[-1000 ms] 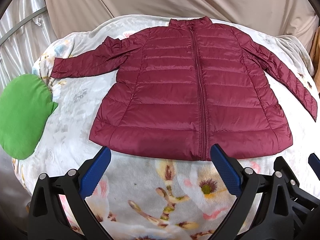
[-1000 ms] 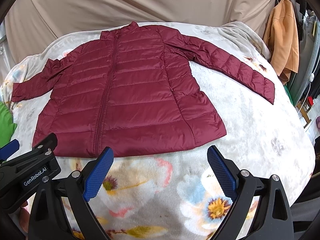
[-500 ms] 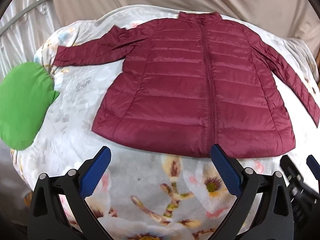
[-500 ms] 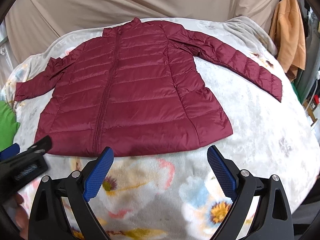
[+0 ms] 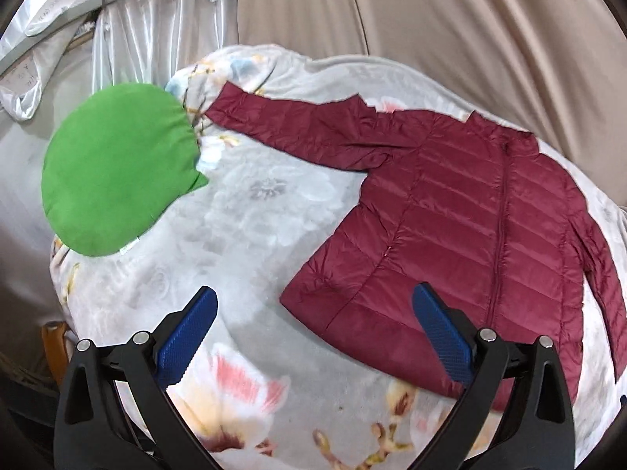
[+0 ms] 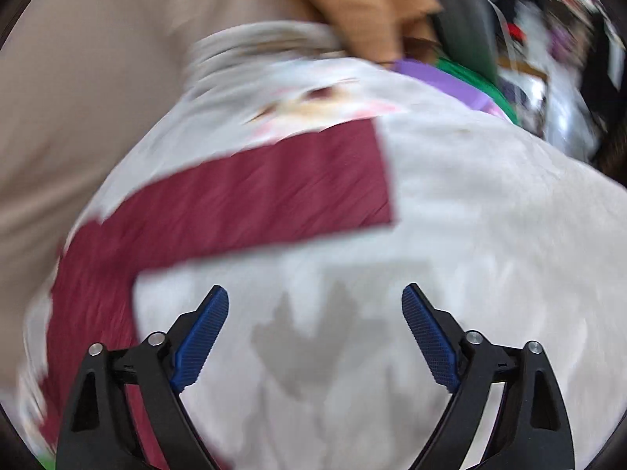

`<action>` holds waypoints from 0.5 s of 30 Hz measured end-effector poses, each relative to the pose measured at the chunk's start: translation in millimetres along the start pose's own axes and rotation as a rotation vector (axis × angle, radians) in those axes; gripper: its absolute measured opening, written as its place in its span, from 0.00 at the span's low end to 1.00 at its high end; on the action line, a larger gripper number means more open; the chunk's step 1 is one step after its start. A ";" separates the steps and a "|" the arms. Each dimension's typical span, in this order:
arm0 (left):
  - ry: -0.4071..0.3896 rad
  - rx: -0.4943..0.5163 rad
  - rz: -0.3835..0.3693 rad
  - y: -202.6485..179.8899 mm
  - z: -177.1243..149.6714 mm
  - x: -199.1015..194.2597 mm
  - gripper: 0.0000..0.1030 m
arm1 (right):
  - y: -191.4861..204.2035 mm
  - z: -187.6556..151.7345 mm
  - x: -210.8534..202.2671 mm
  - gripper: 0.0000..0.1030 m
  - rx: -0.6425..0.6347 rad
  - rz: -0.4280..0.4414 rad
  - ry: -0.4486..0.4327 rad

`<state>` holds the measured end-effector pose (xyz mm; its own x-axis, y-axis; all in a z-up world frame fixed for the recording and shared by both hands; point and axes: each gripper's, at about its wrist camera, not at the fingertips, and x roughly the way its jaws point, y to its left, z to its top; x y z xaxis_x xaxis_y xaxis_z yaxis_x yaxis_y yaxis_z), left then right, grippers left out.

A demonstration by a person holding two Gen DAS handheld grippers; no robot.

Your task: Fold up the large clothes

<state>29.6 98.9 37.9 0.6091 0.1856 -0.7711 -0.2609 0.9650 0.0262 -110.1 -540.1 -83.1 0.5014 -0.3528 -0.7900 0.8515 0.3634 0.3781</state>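
Hovering with its jaws spread wide and nothing between them, the left gripper hangs over the floral fleece blanket that covers the bed, its right blue pad over the hem corner of the maroon puffer jacket. That jacket lies flat, zipped, one sleeve reaching out toward a green cushion at the bed's edge, the cuff just beside it. Behind stand silvery curtains and a beige drape.

The right gripper is likewise released and empty, poised above pale blanket. Beyond its tips, apart from them, stretches the jacket's other sleeve, ending in a square cuff. This view is badly blurred; an orange-brown garment hangs past the bed, with purple and green things at the far edge that I cannot identify.
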 end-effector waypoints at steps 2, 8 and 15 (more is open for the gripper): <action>0.000 0.006 0.014 -11.5 2.9 9.0 0.95 | -12.9 17.9 21.9 0.79 0.054 -0.014 -0.002; 0.011 0.046 0.014 -49.9 8.2 32.1 0.95 | -21.3 42.6 73.1 0.61 0.105 -0.010 0.024; 0.023 0.095 -0.011 -86.6 17.5 50.7 0.95 | 58.3 58.9 52.7 0.08 0.084 0.189 -0.060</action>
<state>96.2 28.0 7.7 0.5936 0.1714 -0.7863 -0.1813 0.9804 0.0768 -25.0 -588.3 -74.3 0.6595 -0.3368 -0.6721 0.7500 0.3553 0.5579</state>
